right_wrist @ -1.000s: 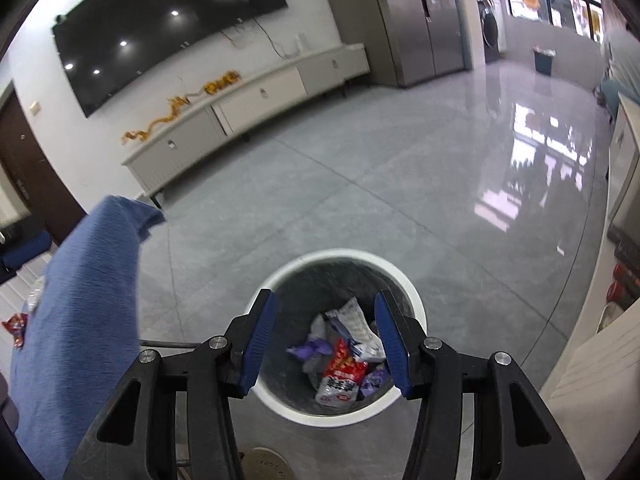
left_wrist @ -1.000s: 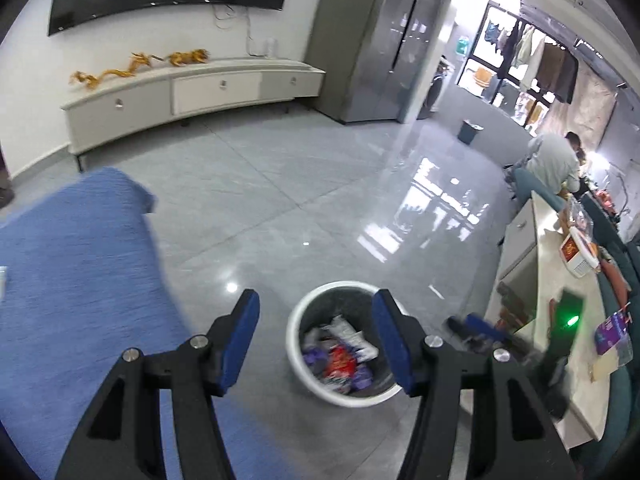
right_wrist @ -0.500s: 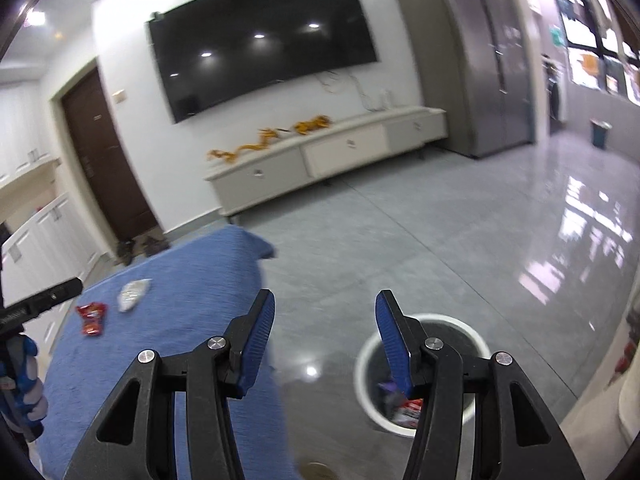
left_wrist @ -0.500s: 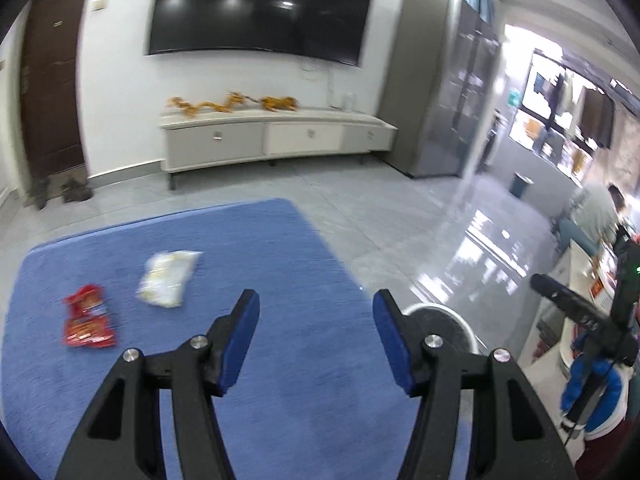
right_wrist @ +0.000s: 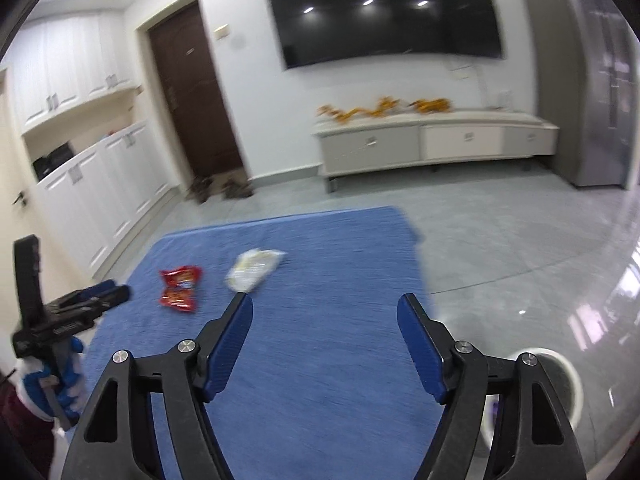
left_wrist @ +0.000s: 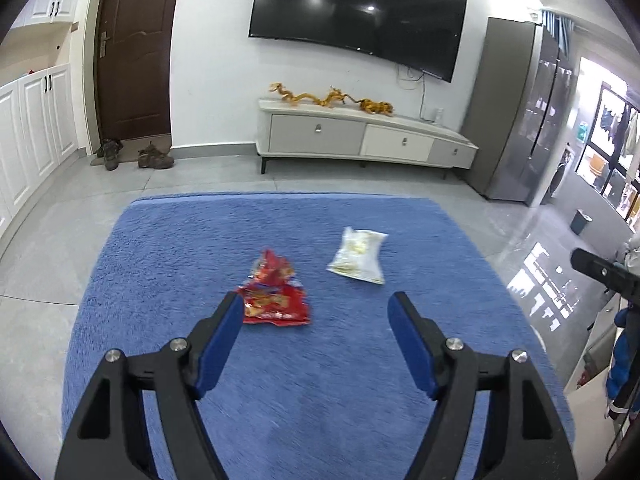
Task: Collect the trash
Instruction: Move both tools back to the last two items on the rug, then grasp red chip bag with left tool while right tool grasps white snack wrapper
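Two pieces of trash lie on a blue rug [left_wrist: 304, 380]: a crumpled red snack wrapper [left_wrist: 274, 294] and a white snack bag [left_wrist: 358, 256]. My left gripper [left_wrist: 316, 304] hovers over the rug just short of the red wrapper, its jaws opening with nothing between them. In the right wrist view the red wrapper [right_wrist: 181, 287] and white bag [right_wrist: 254, 268] lie ahead to the left. My right gripper [right_wrist: 325, 306] is above the rug, jaws opening and empty. The white trash bin [right_wrist: 560, 376] shows at lower right behind the right finger.
A white TV cabinet [left_wrist: 360, 140] with golden ornaments stands against the far wall under a wall-mounted TV. Shoes [left_wrist: 154, 158] sit by the brown door. White cupboards [right_wrist: 104, 184] line the left wall. Glossy grey tile floor [right_wrist: 520, 248] surrounds the rug.
Both views swung left from the trash bin to the blue rug. The red wrapper and white bag came into view and nearer. Both grippers' jaws spread wider.
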Available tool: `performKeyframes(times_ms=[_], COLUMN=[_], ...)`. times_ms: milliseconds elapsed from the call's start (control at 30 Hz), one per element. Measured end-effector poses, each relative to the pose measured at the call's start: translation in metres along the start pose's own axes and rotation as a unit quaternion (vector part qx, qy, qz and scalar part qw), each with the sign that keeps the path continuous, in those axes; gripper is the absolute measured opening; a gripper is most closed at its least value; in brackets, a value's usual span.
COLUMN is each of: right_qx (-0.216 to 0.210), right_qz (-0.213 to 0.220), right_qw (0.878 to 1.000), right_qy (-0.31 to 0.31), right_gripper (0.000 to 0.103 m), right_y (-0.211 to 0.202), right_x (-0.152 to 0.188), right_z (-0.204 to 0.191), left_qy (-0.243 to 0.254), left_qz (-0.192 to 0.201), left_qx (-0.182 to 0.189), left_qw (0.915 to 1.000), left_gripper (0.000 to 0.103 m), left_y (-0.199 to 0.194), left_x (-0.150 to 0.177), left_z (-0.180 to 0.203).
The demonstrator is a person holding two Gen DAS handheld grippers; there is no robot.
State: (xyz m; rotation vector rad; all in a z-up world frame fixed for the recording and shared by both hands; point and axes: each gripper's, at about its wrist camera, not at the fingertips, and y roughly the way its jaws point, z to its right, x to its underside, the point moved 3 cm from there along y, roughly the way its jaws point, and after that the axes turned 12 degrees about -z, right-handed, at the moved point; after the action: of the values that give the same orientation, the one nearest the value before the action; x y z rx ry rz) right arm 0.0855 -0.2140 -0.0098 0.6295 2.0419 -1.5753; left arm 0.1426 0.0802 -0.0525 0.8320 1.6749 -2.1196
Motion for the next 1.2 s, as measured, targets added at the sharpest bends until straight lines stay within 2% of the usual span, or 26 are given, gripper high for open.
performKeyframes(times_ms=[33,67,267,400,633,667,800,867,900,933,1000,1200], right_qx=[-0.013,-0.022,-0.056,-0.051,-0.032,-0.023,0.009,0.007,0.004,0.005,0.001,-0.054], right_qz=[-0.011,-0.023,-0.076,-0.109,-0.147,-0.153,-0.168,-0.158,-0.155,-0.153,-0.147,-0.112], right_qw=[1.000,0.999,0.996,0.993,0.988,0.988,0.986,0.987,0.988,0.988,0.989,0.992], right_qy=[-0.004,-0.008,-0.006,0.013,0.018,0.020,0.019,0.009,0.002,-0.005,-0.015,-0.015], right_gripper=[0.082,0.083,0.083,0.083,0.083,0.081,0.053,0.038,0.027,0.022,0.018,0.017], right_y=[0.012,0.029,0.113,0.172,0.242,0.248,0.267,0.262,0.259,0.255,0.244,0.189], right_x=[-0.007,-0.015,-0.052,-0.069,-0.085,-0.084,-0.078,-0.074,-0.071,-0.068,-0.062,-0.041], right_z=[-0.011,-0.023,-0.069,-0.080,-0.092,-0.092,-0.089,-0.089,-0.089,-0.088,-0.086,-0.077], left_qy=[-0.001,-0.002,0.001,-0.002,-0.020,-0.022,-0.020,-0.013,-0.011,-0.005,0.002,0.016], left_qz=[-0.003,-0.005,-0.022,-0.037,-0.059,-0.063,-0.063,-0.063,-0.064,-0.062,-0.059,-0.045], left_qx=[-0.001,-0.002,-0.003,-0.006,-0.004,-0.003,-0.009,-0.010,-0.011,-0.012,-0.011,0.011], left_qw=[1.0000,1.0000,0.9998,0.9993,0.9980,0.9978,0.9978,0.9978,0.9978,0.9980,0.9982,0.9988], left_gripper=[0.073,0.073,0.073,0.073,0.073,0.069,0.057,0.044,0.037,0.031,0.022,0.018], left_y=[0.009,0.014,0.061,0.091,0.122,0.125,0.124,0.122,0.121,0.119,0.114,0.086], left_x=[-0.003,-0.005,-0.020,-0.024,-0.025,-0.024,-0.022,-0.018,-0.017,-0.014,-0.008,0.013], left_z=[-0.007,-0.009,-0.027,-0.034,-0.045,-0.044,-0.043,-0.040,-0.039,-0.035,-0.030,-0.010])
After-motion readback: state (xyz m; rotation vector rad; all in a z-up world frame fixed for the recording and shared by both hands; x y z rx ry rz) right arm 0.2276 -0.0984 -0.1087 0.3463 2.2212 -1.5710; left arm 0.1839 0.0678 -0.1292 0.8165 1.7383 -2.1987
